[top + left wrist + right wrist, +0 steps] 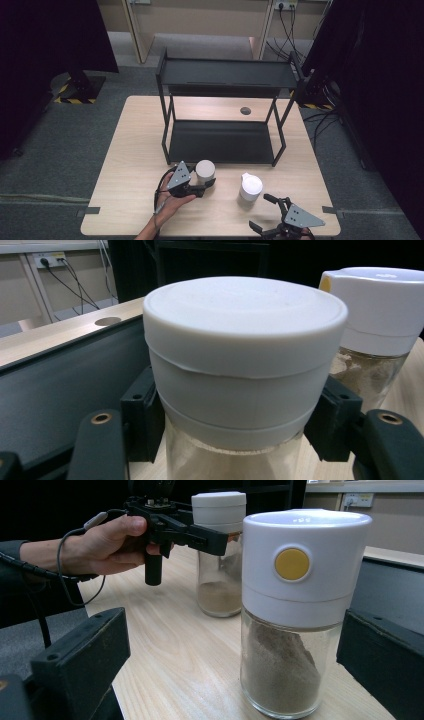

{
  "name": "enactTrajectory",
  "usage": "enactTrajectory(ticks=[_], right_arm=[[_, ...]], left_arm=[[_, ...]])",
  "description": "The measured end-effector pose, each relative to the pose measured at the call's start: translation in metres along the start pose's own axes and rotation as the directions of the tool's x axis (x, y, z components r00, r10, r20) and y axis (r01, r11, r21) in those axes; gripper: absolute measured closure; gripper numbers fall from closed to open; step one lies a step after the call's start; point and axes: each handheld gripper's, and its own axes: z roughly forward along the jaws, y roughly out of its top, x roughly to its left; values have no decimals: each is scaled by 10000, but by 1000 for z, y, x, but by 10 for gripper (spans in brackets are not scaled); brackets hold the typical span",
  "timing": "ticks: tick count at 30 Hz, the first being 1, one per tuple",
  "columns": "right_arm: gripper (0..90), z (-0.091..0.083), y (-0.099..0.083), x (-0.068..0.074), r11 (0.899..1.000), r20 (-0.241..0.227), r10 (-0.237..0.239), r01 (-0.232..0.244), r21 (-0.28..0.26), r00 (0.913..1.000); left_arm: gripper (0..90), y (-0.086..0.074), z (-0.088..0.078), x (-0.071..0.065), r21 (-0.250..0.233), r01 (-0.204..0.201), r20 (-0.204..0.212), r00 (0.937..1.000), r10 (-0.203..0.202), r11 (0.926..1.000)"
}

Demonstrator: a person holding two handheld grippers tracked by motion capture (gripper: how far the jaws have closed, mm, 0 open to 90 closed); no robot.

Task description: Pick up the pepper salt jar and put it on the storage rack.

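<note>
Grip first: my left gripper has its jaws closed on the near jar, pads pressing the white cap band just above the glass, as the left gripper view shows; that jar stands on the table just in front of the rack's lower shelf. My right gripper rests near the table's front edge with jaws wide apart, holding nothing; the second jar stands between them, untouched, and apart from the first jar. I judge the step to be lifting the gripped jar onto the shelf; to do it well I would keep the squeeze even on the cap, since it could twist or slip off the glass; lift straight and keep the jar upright so the powder stays level; clear the shelf lip before moving forward; keep wide of the rack's front post.
</note>
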Motion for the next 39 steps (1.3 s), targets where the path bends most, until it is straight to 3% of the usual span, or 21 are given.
enactTrajectory(ticks=[4,11,15,23,36,39], right_arm=[[12,0,0,0,10000,12,32,-32,-27,10000],[12,-1,-1,-1,10000,-2,42,-42,-63,10000],[12,0,-1,-1,10000,-18,69,-69,-58,10000],[12,-1,-1,-1,9999,6,78,-78,-83,10000],[12,-1,-1,-1,9998,24,138,-138,-114,9999],[12,-1,-1,-1,9998,28,148,-148,-120,9999]], left_arm=[[353,8,-1,-2,97,-38,-128,9999,39,9999],[353,22,-6,0,-128,164,102,9998,-163,9998],[353,33,-9,3,-154,313,459,9985,-306,9994],[352,55,-10,5,-122,290,641,9975,-282,9995],[352,109,-9,14,12,28,948,9955,-29,10000],[352,118,-8,17,-33,124,1058,9943,-120,9999]])
